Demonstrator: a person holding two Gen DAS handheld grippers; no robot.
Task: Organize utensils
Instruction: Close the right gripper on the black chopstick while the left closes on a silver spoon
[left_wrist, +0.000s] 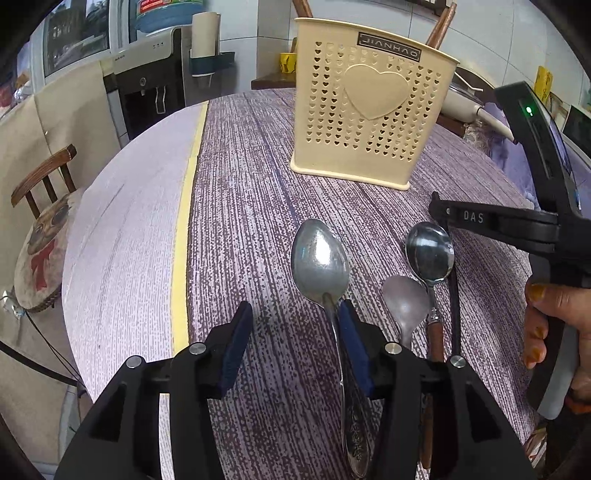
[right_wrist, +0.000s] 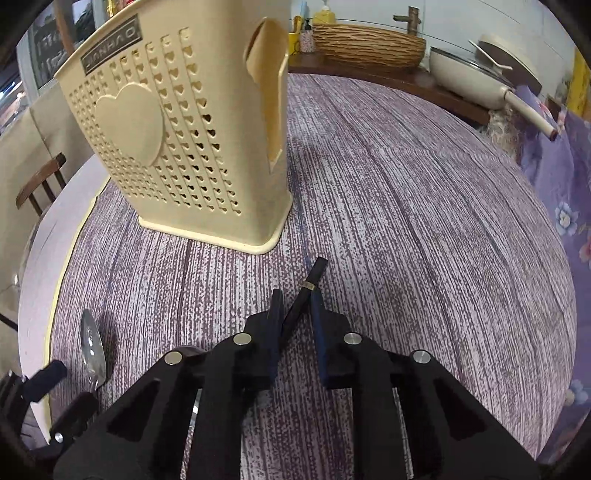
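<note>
A cream perforated utensil holder (left_wrist: 373, 110) with a heart stands on the purple table; it also shows in the right wrist view (right_wrist: 184, 140). My left gripper (left_wrist: 295, 325) is open, its right finger beside the handle of a large steel spoon (left_wrist: 319, 262) lying on the cloth. To the right lie a round spoon with a brown handle (left_wrist: 430, 254) and a translucent spoon (left_wrist: 404, 302). My right gripper (right_wrist: 295, 310) is shut on a black chopstick (right_wrist: 308, 291), seen from the side in the left wrist view (left_wrist: 439, 212). The chopstick's end juts past the fingertips.
A wooden chair with a cushion (left_wrist: 44, 236) stands at the table's left. A water dispenser (left_wrist: 151, 85) is behind. A cream pan (right_wrist: 480, 74) and woven basket (right_wrist: 365, 44) sit on a counter at the back right. The table edge has a yellow strip (left_wrist: 184, 221).
</note>
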